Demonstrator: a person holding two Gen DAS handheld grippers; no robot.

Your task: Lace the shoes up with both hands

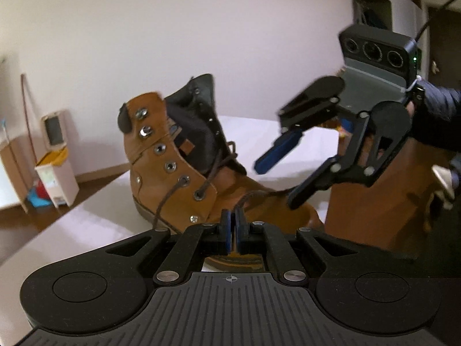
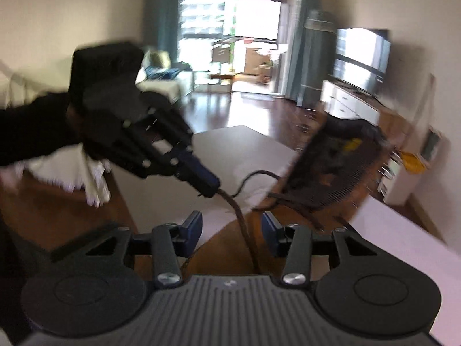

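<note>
From the left wrist, a tan work boot (image 1: 175, 170) stands upright on a white table (image 1: 95, 230), its dark tongue pulled open and the upper eyelets bare. The left gripper (image 1: 232, 216) has its blue pads pressed together on a brown lace (image 1: 253, 194) that runs up from the lower eyelets. The right gripper (image 1: 283, 173) hangs over the toe end with its fingers spread and nothing between them; a dark sleeve (image 1: 440, 118) holds it. Behind the table is a plain pale wall, a strip of dark wood floor, and a small white bin (image 1: 57, 178) in the corner.

From the right wrist the picture is smeared. The right gripper (image 2: 232, 230) stands apart, with the lace (image 2: 245, 225) passing between the pads; I cannot tell whether it touches either one. The left gripper (image 2: 211, 189) is clamped on the lace higher up. The boot (image 2: 337, 170) leans at the right on the table (image 2: 403, 239). Beyond lie glossy dark floorboards, a bright window with teal curtains (image 2: 167, 14), a television (image 2: 361, 57) on a low white cabinet, and a pale sofa.
</note>
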